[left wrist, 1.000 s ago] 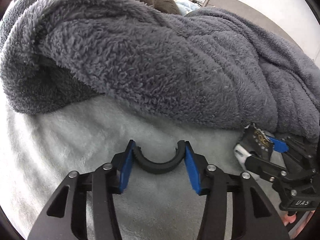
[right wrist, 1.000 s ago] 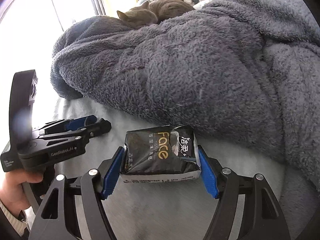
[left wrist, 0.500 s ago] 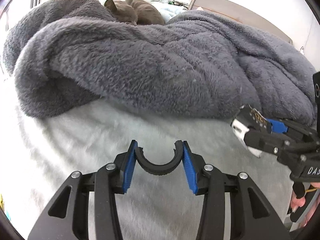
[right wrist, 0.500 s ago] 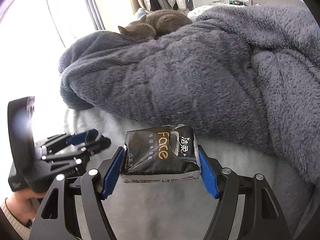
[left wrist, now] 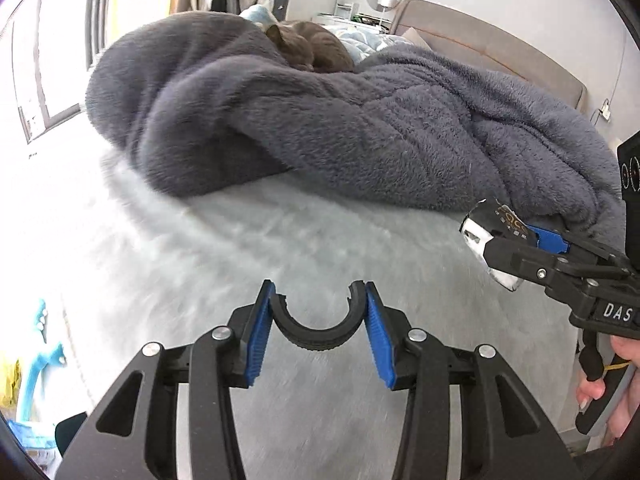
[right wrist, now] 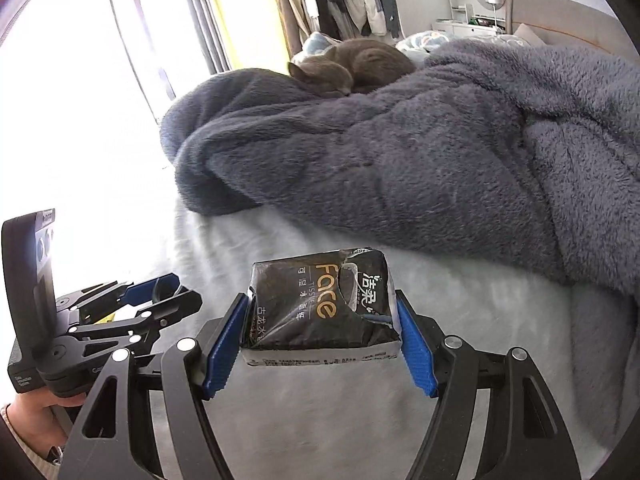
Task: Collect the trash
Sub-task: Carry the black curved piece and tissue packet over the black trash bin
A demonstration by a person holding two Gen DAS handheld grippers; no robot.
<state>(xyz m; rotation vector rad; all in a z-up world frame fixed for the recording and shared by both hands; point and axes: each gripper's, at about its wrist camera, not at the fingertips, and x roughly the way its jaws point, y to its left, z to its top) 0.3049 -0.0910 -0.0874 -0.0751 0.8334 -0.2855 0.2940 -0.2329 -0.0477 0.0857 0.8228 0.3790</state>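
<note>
Left gripper [left wrist: 318, 294] was closed on a black curved rubber piece [left wrist: 318, 334], its two ends pressed between the blue pads; piece clear of the bed, nothing beneath but pale bed cover [left wrist: 248, 240]; right gripper [right wrist: 320, 320] was clamped on a black tissue pack [right wrist: 320, 304], pads [right wrist: 224, 340] flat on both short sides, pack held above the cover and not touching it.

Open run of pale cover lay ahead of both grippers, bounded at the far side by the rolled edge of a grey fleece blanket [right wrist: 400, 168]; blanket heaped high across the bed; left edge of the bed fell off toward a bright window [right wrist: 80, 80], washed out, detail lost.

A grey cat [right wrist: 352, 66] lay curled on the blanket's far crest, lower body hidden by folds; pack's white underside label too small to read; person's hands cut off at frame corners; cover blurred in left view.
</note>
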